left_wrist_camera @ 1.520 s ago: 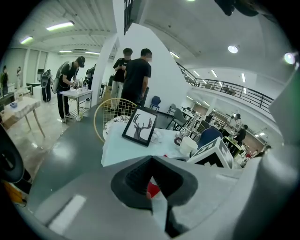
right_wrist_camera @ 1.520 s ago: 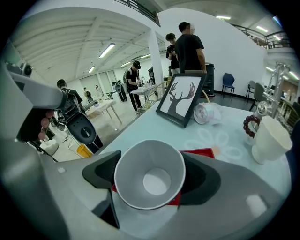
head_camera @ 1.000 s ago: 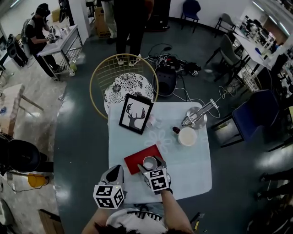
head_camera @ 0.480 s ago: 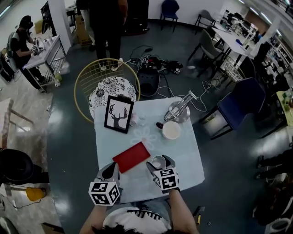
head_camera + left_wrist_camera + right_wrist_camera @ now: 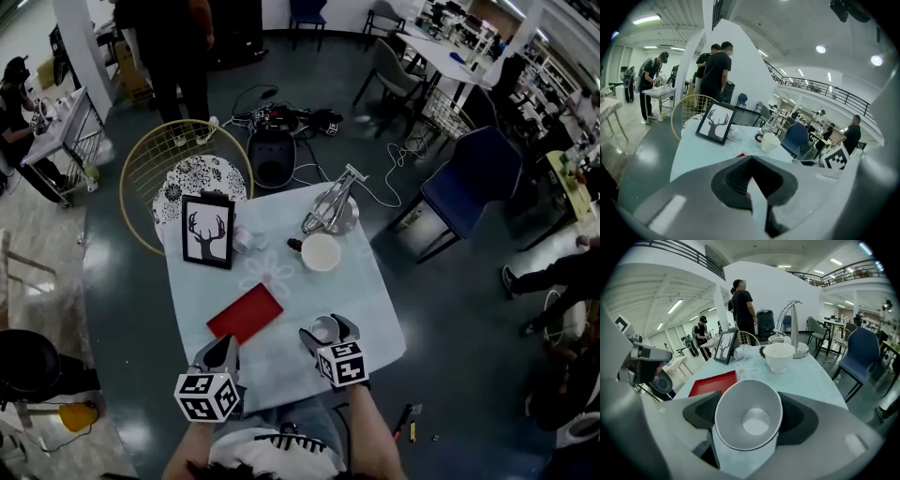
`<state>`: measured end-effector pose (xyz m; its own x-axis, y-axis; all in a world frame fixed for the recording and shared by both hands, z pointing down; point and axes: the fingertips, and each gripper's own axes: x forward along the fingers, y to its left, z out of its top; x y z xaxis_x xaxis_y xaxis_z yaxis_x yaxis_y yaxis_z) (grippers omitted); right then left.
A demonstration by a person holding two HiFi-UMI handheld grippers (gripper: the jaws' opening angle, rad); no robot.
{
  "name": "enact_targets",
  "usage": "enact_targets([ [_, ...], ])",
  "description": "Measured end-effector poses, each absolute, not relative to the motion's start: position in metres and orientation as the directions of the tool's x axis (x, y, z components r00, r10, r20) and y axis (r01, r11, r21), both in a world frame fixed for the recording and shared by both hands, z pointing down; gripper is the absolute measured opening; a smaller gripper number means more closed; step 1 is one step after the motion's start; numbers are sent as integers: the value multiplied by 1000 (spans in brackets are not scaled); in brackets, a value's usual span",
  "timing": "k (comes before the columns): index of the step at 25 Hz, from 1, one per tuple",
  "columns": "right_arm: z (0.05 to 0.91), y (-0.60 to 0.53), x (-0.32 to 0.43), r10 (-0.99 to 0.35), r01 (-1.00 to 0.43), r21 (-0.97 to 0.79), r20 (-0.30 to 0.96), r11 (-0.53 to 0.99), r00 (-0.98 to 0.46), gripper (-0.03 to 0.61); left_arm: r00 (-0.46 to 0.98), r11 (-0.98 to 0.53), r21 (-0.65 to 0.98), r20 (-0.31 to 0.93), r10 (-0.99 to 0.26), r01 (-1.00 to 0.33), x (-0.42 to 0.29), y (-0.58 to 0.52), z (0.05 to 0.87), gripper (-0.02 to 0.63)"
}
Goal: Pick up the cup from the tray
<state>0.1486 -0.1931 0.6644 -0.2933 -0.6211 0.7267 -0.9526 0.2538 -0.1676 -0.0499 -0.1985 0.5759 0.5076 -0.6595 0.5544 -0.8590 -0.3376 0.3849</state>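
Note:
My right gripper (image 5: 323, 331) (image 5: 749, 418) is shut on a small white paper cup (image 5: 748, 414) (image 5: 324, 329), squeezing it oval, and holds it near the table's front right, off to the right of the tray. The red tray (image 5: 245, 312) (image 5: 714, 382) lies flat and bare at the front left of the pale table (image 5: 281, 281). My left gripper (image 5: 222, 353) (image 5: 751, 187) hovers at the table's front edge, just below the tray, jaws shut with nothing between them.
Farther back stand a white bowl (image 5: 321, 251) (image 5: 778, 356), a framed deer picture (image 5: 207, 231) (image 5: 715, 124), a metal stand on a round base (image 5: 330, 208) and a small dark object (image 5: 293, 245). A gold wire chair (image 5: 180, 178) sits behind the table. People stand beyond.
My right gripper carried the cup off the red tray and to the right; the tray is now bare. The head view has shifted, and the left gripper stayed by the front edge.

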Motion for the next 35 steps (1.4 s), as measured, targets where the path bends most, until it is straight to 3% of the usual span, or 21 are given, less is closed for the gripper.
enact_targets([
  [14,700,-176,171,-625,-972,-156,745,178,-234,383,546,-410,361,589,-596,-838,-27,-186,584,0],
  [20,699,-178,174,-645,-974,-185,730,133,-226,419,567,-436,363,573,-592,-823,-25,-187,581,0],
  [25,673,-182,178,-698,-972,-202,679,120,-227,482,566,-436,362,568,-598,-824,-29,-186,576,0],
  [31,627,-187,203,-792,-985,-174,599,14,-117,486,590,-455,375,538,-603,-808,-29,-183,571,0],
  [35,602,-185,207,-821,-988,-154,562,22,-106,485,592,-455,379,512,-622,-806,-35,-183,566,0],
])
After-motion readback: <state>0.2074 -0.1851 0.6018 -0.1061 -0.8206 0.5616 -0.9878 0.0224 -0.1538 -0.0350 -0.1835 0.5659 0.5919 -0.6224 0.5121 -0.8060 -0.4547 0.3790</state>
